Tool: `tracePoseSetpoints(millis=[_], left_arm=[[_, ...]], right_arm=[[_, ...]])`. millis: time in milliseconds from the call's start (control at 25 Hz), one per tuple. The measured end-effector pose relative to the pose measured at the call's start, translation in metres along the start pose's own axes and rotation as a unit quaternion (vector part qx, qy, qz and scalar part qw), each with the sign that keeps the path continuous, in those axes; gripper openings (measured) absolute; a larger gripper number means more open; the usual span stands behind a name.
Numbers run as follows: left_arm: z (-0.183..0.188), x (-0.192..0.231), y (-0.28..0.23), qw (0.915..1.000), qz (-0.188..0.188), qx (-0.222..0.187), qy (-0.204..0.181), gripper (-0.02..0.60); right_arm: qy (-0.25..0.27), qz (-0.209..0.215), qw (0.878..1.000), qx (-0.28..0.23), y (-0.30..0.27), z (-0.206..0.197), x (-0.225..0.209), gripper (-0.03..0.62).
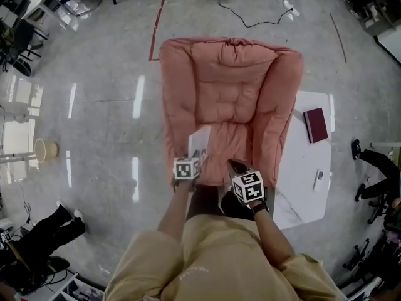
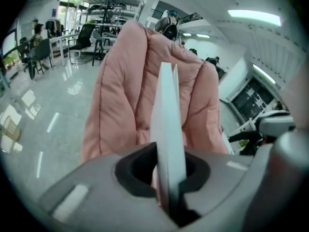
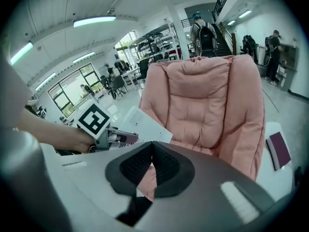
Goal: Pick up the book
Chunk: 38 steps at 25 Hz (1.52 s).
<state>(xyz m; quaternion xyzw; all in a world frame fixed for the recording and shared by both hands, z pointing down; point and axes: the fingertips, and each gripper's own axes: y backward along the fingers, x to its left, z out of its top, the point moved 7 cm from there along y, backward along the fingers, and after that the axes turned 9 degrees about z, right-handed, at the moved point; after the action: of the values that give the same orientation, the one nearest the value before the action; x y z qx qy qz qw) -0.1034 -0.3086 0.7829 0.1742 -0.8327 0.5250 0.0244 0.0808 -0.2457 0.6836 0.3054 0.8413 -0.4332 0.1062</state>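
Observation:
A thin white book [image 1: 199,142] hangs above the seat of the pink armchair [image 1: 232,93]. My left gripper [image 1: 195,158] is shut on its near edge. In the left gripper view the book [image 2: 166,124] stands edge-on and upright, pinched between the pads of the left gripper [image 2: 169,178], with the chair back [image 2: 125,81] behind it. My right gripper [image 1: 235,167] hovers just right of the book over the seat's front edge. Its pads meet in the right gripper view [image 3: 152,170], with nothing between them. The same view shows the white book [image 3: 142,124] at the left, held by the left gripper [image 3: 126,138].
A white side table [image 1: 301,187] stands right of the chair, with a dark red book [image 1: 316,125] and a small white device [image 1: 319,176] on it. A black cable [image 1: 257,21] and a red floor line [image 1: 158,24] lie beyond the chair. People's legs [image 1: 53,231] show at both sides.

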Motion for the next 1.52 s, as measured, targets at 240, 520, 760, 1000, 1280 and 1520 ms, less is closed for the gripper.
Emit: tracePoseSetpoints(millis=[240, 520, 760, 1000, 1280, 1520], left_arm=[[0.051, -0.037, 0.079, 0.992, -0.019, -0.122, 0.026, 0.048], [0.127, -0.088, 0.183, 0.9565, -0.037, -0.289, 0.018, 0.048], [0.18, -0.137, 0.27, 0.904, -0.055, -0.424, 0.003, 0.048], [0.198, -0.17, 0.349, 0.8439, -0.026, -0.534, -0.048, 0.047], [0.187, -0.191, 0.374, 0.813, 0.005, -0.577, -0.081, 0.046], [0.175, -0.202, 0.376, 0.8254, 0.004, -0.557, -0.09, 0.046]], right_arm=[[0.021, -0.015, 0.997, -0.073, 0.053, 0.038, 0.001, 0.005], [0.077, -0.032, 0.976, -0.201, 0.122, 0.116, 0.012, 0.005], [0.131, -0.051, 0.937, -0.321, 0.201, 0.184, 0.034, 0.005], [0.169, -0.072, 0.901, -0.392, 0.262, 0.206, 0.065, 0.005], [0.194, -0.103, 0.884, -0.414, 0.286, 0.196, 0.069, 0.005], [0.203, -0.097, 0.883, -0.412, 0.301, 0.187, 0.076, 0.005]])
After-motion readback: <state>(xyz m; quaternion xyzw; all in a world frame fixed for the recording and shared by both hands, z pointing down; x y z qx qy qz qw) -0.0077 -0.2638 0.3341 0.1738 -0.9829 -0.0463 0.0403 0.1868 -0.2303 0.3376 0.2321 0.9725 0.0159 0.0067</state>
